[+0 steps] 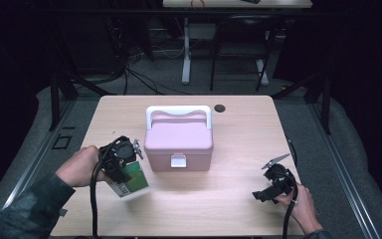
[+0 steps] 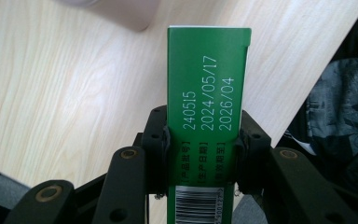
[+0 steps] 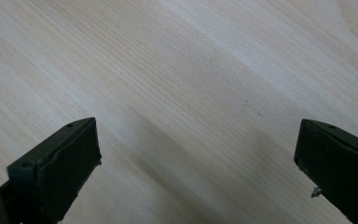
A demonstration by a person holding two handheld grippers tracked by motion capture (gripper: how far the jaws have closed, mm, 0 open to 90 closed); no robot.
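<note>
- Left gripper (image 1: 129, 167) at lower left of the high view — jaws clamped across the green carton (image 2: 208, 84), held above the table (image 1: 238, 124) beside the pink box (image 1: 179, 142).
- Looks light, stiff but crushable (thin card) — grip the narrow sides, gently.
- Right gripper (image 3: 198, 158), lower right, gapes wide, empty.

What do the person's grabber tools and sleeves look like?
Both tools are black. The left gripper and the right gripper each trail a thick black cable. The right one carries a grey three-cornered plate on top. Its fingers are flat, dark, blocky pads. The left fingers have round bolts. The left sleeve is dark and patterned.
</note>
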